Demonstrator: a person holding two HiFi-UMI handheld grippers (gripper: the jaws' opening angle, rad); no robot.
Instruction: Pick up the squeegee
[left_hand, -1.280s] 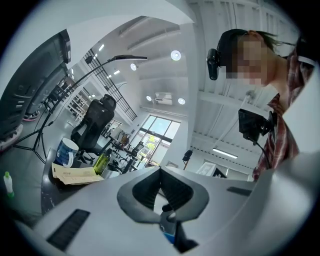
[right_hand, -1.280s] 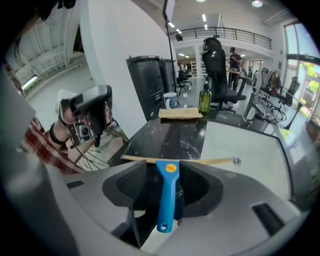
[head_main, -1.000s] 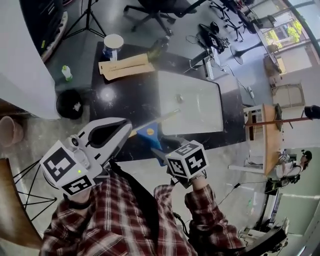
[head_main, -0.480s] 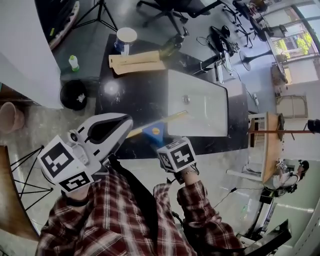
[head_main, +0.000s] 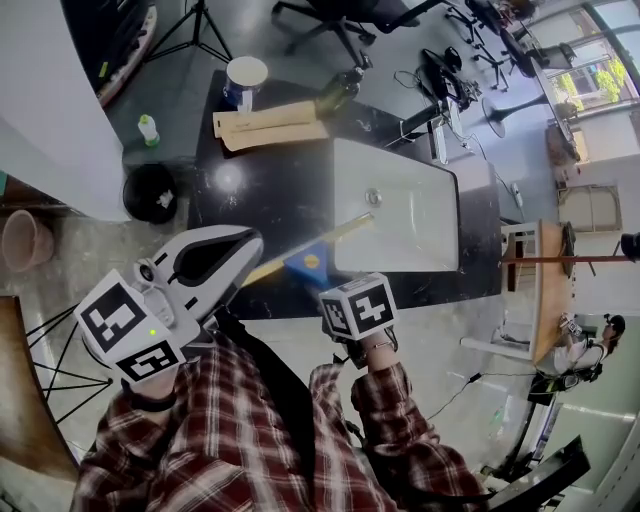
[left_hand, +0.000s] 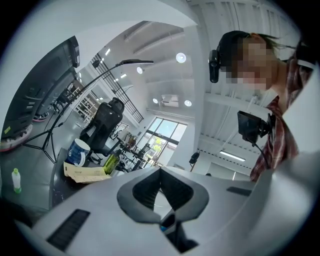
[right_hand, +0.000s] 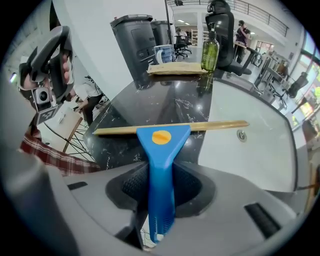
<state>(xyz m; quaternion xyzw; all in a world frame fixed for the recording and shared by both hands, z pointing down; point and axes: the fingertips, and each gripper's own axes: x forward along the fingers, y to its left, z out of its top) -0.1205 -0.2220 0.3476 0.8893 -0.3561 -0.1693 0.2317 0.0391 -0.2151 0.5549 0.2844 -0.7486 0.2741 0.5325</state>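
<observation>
**Right gripper view: squeegee clamped by its handle**

The right gripper (right_hand: 162, 192) has its jaws closed on the blue handle of the squeegee (right_hand: 162, 150), with a dark pad pressed against each side. The handle runs up from the lower centre of the frame to a triangular head with a yellow disc. The tan blade bar crosses the middle of the frame from left to right. Behind the blade lie the black countertop (right_hand: 165, 102) and, at the right, the white sink (right_hand: 250, 150). I cannot tell whether the blade touches either surface.

At the upper centre, on the far end of the counter, stand a green bottle (right_hand: 210, 50) and a mug (right_hand: 163, 52). Flat brown paper packets (right_hand: 177, 68) lie just in front of them.

Head view: the squeegee sits at frame centre, over the near edge of the counter. The blade's right end reaches the near corner of the sink.

Left gripper view: the left gripper (left_hand: 161, 175) has its jaw tips brought together, and nothing is held between the pads. In the head view it sits at the lower left of the frame, just beside the blade's left end.
</observation>
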